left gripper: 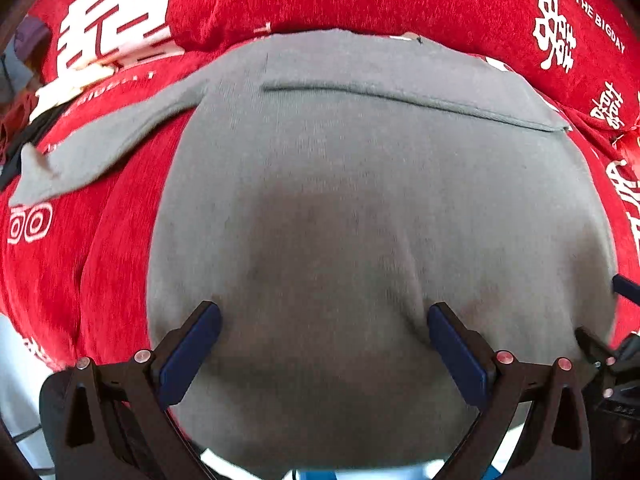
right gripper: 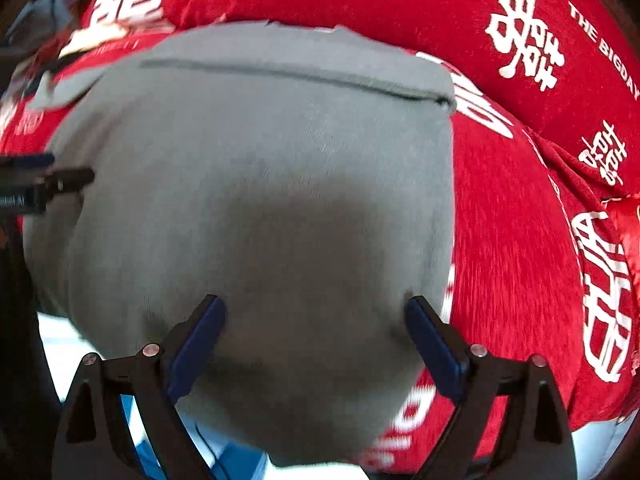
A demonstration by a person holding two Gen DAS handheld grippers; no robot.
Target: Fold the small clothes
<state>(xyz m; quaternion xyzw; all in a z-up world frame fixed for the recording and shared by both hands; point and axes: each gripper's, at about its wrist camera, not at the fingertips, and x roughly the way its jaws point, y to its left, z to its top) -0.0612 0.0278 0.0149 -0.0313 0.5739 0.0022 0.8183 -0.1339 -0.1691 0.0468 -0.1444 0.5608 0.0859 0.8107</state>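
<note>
Grey top (left gripper: 360,200) flat on red blanket (left gripper: 100,272), sleeve leftward; both hand-held grippers (left gripper: 324,344) (right gripper: 316,340) spread.

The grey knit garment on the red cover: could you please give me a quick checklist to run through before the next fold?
1. Grey knit garment flat on red printed cover: ok.
2. Far edge folded over: ok.
3. Long grey sleeve tucked in: not ok, it trails out sideways.
4. Left gripper open, empty: ok.
5. Right gripper open, empty: ok.
6. Near hem straight: cannot tell.
</note>
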